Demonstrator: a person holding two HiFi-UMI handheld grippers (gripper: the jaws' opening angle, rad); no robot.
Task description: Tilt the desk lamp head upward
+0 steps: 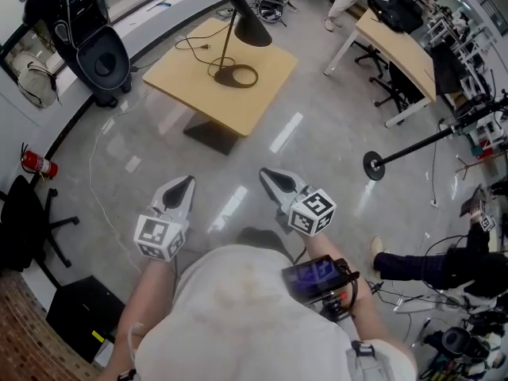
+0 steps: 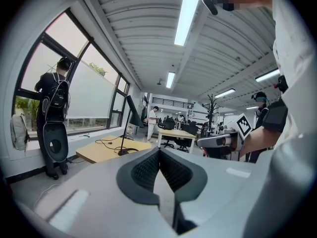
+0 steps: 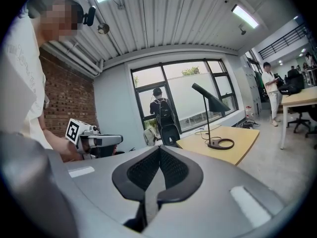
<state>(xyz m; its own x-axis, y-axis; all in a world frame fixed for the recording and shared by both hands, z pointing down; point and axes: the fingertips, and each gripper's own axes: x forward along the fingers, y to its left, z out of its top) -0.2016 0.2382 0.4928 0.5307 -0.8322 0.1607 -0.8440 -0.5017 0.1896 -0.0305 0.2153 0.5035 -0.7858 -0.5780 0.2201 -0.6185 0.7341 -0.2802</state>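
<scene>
Nearest, well short of the wooden table (image 1: 252, 105), the left gripper (image 1: 182, 187) and right gripper (image 1: 275, 178) hung side by side over the floor, each with its jaws pressed together on nothing. Judging by that gap, the task was still at the approach. The next move would call for reaching the table, opening one gripper and taking the lamp head from below. On the table, toward its far edge, stood the black desk lamp (image 1: 240, 24): thin stem, ring base, cone head drooping downward, cord trailing.
</scene>
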